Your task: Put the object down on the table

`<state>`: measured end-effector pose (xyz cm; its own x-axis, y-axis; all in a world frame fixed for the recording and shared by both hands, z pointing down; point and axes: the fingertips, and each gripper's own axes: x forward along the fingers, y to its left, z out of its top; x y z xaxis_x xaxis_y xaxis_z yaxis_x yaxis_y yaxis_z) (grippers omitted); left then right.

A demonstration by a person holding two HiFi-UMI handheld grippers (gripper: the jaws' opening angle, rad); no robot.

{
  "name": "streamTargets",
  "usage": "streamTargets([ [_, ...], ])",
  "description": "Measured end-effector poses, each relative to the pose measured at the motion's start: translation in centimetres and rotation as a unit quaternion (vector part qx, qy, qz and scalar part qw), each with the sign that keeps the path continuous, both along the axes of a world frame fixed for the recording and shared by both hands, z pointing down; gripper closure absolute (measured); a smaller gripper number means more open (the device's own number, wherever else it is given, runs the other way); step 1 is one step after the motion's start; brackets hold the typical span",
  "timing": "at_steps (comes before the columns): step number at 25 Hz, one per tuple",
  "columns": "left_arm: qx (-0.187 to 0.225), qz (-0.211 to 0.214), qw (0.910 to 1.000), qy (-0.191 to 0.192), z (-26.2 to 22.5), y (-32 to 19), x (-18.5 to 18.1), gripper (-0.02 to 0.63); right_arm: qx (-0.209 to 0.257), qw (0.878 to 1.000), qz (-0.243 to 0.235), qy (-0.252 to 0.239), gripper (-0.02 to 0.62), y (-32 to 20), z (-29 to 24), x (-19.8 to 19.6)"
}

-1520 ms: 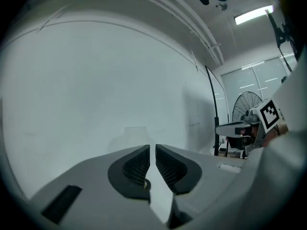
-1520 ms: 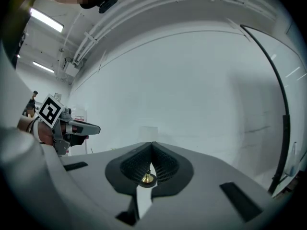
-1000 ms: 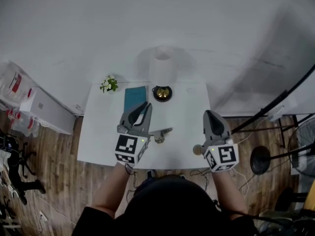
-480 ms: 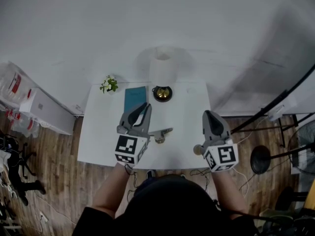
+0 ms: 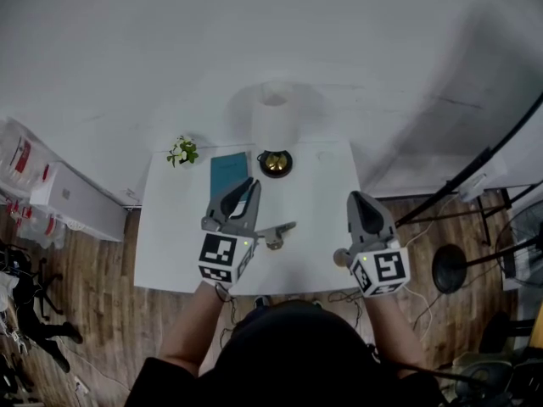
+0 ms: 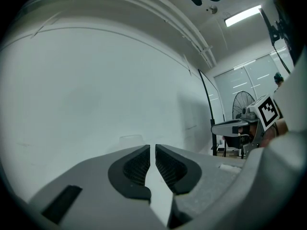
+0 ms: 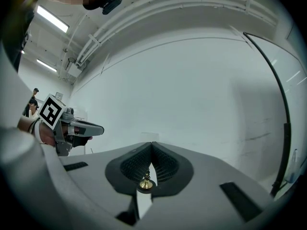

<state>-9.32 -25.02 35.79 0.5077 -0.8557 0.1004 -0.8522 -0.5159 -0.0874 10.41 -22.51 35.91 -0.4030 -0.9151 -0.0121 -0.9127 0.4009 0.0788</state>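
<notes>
Nearest the camera, the person's bare left forearm [image 5: 188,325] and right forearm [image 5: 397,325] reach forward over the front edge of the white bench [image 5: 170,236], with 1 tool in each hand. The left hand-held gripper [image 5: 251,185] is over the middle of the bench. Its 2 jaws stand narrowly apart, leaving a thin slit between the ribbed pads [image 6: 138,166], and nothing is in that slit. The right hand-held gripper [image 5: 358,198] is over the bench's right side, well apart from the left one. Its jaws are closed, tips meeting, on a small brass object [image 7: 146,184] with a dark rim. The object sits low between the jaws, and a thin coiled stem runs up from it into the pinch. It is held in that gripper, not lying on the bench.

Farther along the bench, a teal book [image 5: 229,172] lies flat just beyond the left gripper's tips. To the book's right, near the far edge, sits a round dark dish [image 5: 276,161] with a gold centre. A small plant [image 5: 181,151] with white flowers stands at the far left corner. Behind the dish a white roll [image 5: 273,117] stands upright. Whether it rests on the bench or behind it cannot be told. Beyond is a plain white wall [image 5: 356,49]. A wooden floor [image 5: 93,312] shows on both sides, with a white box [image 5: 72,195] to the left and a fan [image 5: 528,257] to the right.
</notes>
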Motion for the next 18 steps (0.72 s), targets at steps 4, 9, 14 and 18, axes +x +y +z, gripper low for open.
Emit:
streamTargets([
  [4,-0.002,0.005,1.0000,0.002,0.2,-0.3,-0.3,0.571,-0.002,1.000,0.004,0.000,0.591,0.0,0.1,-0.4],
  [9,0.005,0.010,0.9999,0.008,0.0,-1.0,-0.9,0.571,0.000,1.000,0.009,-0.004,0.591,-0.5,-0.1,-0.9],
  [14,0.017,0.014,0.9997,0.014,-0.1,-1.7,-1.7,0.571,-0.005,1.000,0.017,-0.005,0.591,-0.8,0.2,-1.6],
  [18,0.015,0.021,0.9996,0.014,0.2,-2.0,-2.3,0.571,-0.005,1.000,0.023,-0.002,0.591,-0.9,0.1,-2.3],
])
